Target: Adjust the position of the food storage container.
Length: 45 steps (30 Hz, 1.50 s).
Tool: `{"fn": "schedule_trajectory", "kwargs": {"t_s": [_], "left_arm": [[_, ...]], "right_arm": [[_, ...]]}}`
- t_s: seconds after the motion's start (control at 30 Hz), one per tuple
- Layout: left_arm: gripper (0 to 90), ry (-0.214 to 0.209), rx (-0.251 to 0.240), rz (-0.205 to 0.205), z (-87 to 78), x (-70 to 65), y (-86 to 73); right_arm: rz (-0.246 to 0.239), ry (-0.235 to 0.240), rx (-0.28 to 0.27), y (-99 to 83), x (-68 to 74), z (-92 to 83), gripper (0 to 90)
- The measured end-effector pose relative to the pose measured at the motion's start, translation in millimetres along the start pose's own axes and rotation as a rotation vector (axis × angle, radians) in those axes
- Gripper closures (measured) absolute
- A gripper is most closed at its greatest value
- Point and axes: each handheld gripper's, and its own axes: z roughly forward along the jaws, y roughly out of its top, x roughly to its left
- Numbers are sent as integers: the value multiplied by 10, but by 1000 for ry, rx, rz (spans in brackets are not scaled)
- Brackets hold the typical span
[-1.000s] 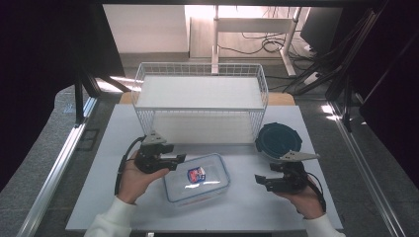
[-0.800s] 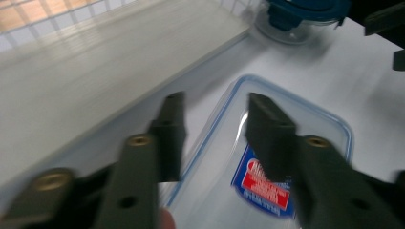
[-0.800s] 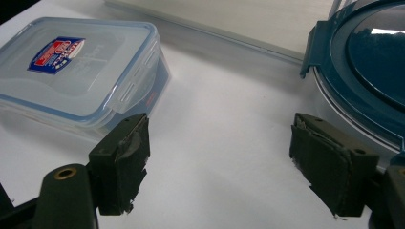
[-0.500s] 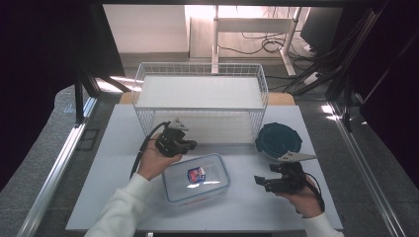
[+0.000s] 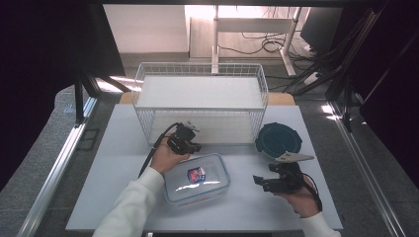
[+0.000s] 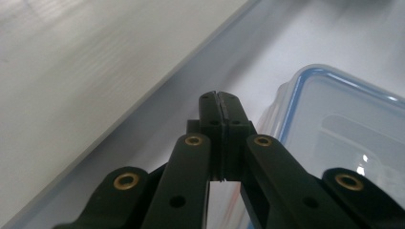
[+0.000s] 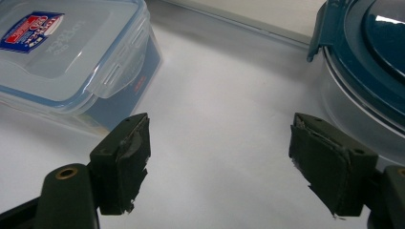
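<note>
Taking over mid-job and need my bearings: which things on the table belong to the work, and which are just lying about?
In the job:
- clear rectangular container, beside the shut left gripper
- right gripper, open, jaws toward that container

Lying about, by the look of it:
- round container with dark blue lid
- white wire basket

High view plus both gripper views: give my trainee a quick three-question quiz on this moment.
1. True or false: the left gripper has its jaws apart.
2. What lies nearest the right gripper? A) a wire basket B) a clear rectangular container and a round blue-lidded container C) a mug
3. Fill in: the left gripper sits at the clear container's ____ edge, the one facing the wire basket.

Key
1. False: the jaws meet, nothing between them.
2. B: the clear container lies to one side, the round container to the other; jaws wide, touching neither.
3. Far, towards the wire basket.
</note>
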Motion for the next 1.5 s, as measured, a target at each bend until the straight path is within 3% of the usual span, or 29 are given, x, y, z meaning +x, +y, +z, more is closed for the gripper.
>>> {"fn": "schedule_trajectory", "kwargs": {"t_s": [0.33, 0.4, 0.63, 0.73, 0.87, 0.93, 1.07, 1.37, 1.5], "left_arm": [[900, -30, 45, 71, 97, -127, 96], [900, 2, 76, 115, 153, -189, 125], [900, -25, 78, 125, 174, -210, 144], [900, -34, 89, 154, 199, -298, 169], [900, -55, 104, 181, 216, -376, 193], [900, -69, 130, 220, 227, -481, 220], [900, -88, 147, 248, 255, -595, 233], [900, -98, 150, 247, 263, -639, 235], [900, -50, 103, 219, 158, -574, 234]], "right_arm": [[5, -12, -1, -4, -20, -2, 221], [6, -19, -4, -3, -23, -9, 223], [36, -50, -26, -7, -79, -42, 233], [52, -51, -30, -9, -99, -43, 234], [43, -46, -30, -3, -85, -36, 234], [32, -43, -25, 5, -63, -32, 233], [36, -42, -23, 2, -64, -29, 233], [43, -46, -26, -4, -88, -32, 234], [45, -53, -28, -6, -91, -38, 234]]}}
